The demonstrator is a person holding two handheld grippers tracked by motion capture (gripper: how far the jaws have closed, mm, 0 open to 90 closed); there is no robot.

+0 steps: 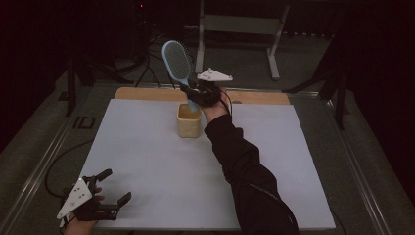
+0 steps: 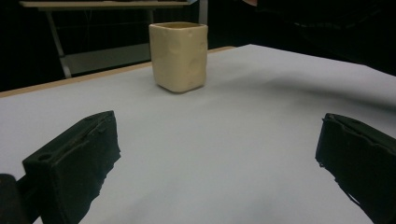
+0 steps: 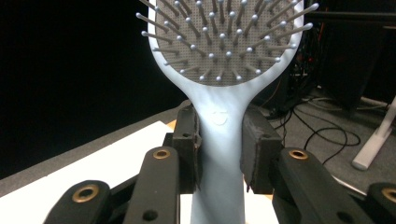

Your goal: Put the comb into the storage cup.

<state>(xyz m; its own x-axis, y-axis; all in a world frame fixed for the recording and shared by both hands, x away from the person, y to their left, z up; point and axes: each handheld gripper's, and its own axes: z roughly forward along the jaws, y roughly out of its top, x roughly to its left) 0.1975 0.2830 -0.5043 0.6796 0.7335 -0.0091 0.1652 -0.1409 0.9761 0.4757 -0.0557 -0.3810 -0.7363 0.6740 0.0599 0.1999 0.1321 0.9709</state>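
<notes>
Left gripper sits lowest in the high view, at the near left corner of the white sheet-covered table, jaws spread wide with nothing between them. In the left gripper view its two black jaws frame bare white surface, and the cream-yellow squarish ceramic cup stands upright well ahead of them, toward the far edge.

Right gripper is raised over the far middle of the table, the person's black-sleeved arm reaching out to it. Its jaws are clamped on the handle of a pale blue plastic paddle hairbrush, just below the head. Brush head points up and tilts left in the high view; bristles face the right gripper's camera.

Cup is directly below the right gripper, brush handle end hanging at its rim; whether the tip is inside the cup can't be told, the gripper blocks it. Top of the brush head is cut off in the right gripper view. Dim surroundings: a grey metal stand and floor cables beyond the table.
</notes>
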